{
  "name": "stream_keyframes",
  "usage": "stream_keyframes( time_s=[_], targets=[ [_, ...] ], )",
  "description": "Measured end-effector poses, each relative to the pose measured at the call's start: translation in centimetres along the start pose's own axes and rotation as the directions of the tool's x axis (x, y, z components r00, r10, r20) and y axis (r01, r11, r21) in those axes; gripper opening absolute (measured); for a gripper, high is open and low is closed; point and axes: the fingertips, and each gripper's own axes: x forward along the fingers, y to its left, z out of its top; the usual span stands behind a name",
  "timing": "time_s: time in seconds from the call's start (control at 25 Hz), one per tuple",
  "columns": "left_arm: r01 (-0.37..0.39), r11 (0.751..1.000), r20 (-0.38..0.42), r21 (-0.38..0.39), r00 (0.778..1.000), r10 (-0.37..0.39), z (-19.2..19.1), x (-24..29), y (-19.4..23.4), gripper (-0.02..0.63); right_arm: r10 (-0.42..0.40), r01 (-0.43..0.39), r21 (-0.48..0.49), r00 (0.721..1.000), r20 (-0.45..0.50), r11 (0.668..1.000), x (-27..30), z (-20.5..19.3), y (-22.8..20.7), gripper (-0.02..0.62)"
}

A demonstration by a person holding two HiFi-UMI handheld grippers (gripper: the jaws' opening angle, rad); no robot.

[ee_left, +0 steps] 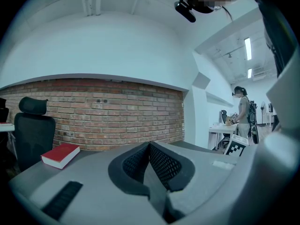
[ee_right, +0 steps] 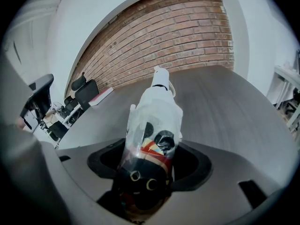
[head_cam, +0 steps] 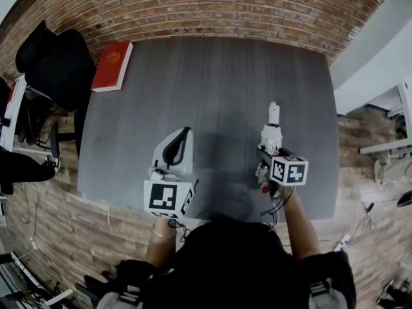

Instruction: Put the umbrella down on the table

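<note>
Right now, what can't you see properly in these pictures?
- Umbrella bottom end: right gripper view, buried between the right gripper jaws.
- Umbrella tip on the table or above it: head view looks from overhead, no telling.
- Book cover print: head view, too small.
- Far desk things: left gripper view, too small.

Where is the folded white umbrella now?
In the head view, the folded white umbrella is held between the jaws of the right gripper, over the right side of the grey table, beside the left gripper.

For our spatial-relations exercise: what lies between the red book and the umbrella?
Nothing: in the head view only bare grey table stretches between the red book and the umbrella.
</note>
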Motion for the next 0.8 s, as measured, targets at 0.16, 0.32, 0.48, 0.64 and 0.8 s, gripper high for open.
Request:
stream_keyframes(
  time_s=[0.16, 0.32, 0.48, 0.64, 0.8],
  targets=[
    [-0.005, 1.000, 0.001, -0.003, 1.000, 0.005, 0.1, 0.0, 0.1, 0.003, -0.005, 0.005, 0.006, 1.000, -0.016, 1.000, 0.5, -0.4, -0.3, 0.287],
    [-0.003, 1.000, -0.002, -0.008, 1.000, 0.003, 0.1, 0.0, 0.2, 0.003, -0.009, 0.010, 0.023, 1.000, -0.030, 1.000, 0.7, -0.6, -0.5, 0.287],
    [-0.004, 1.000, -0.003, -0.005, 1.000, 0.004, -0.1, -0.1, 0.1, 0.003, -0.012, 0.014, 0.038, 0.999, -0.042, 0.999, 0.9, -0.9, -0.8, 0.290],
    [-0.004, 1.000, 0.000, -0.005, 1.000, 0.004, -0.1, -0.1, 0.2, 0.003, -0.021, 0.023, 0.032, 0.998, -0.063, 0.999, 1.2, -1.2, -0.8, 0.291],
    [-0.006, 1.000, 0.006, -0.009, 1.000, 0.006, -0.2, 0.0, 0.2, 0.003, -0.023, 0.025, 0.022, 0.997, -0.077, 0.999, 1.6, -1.3, -0.7, 0.291]
  ],
)
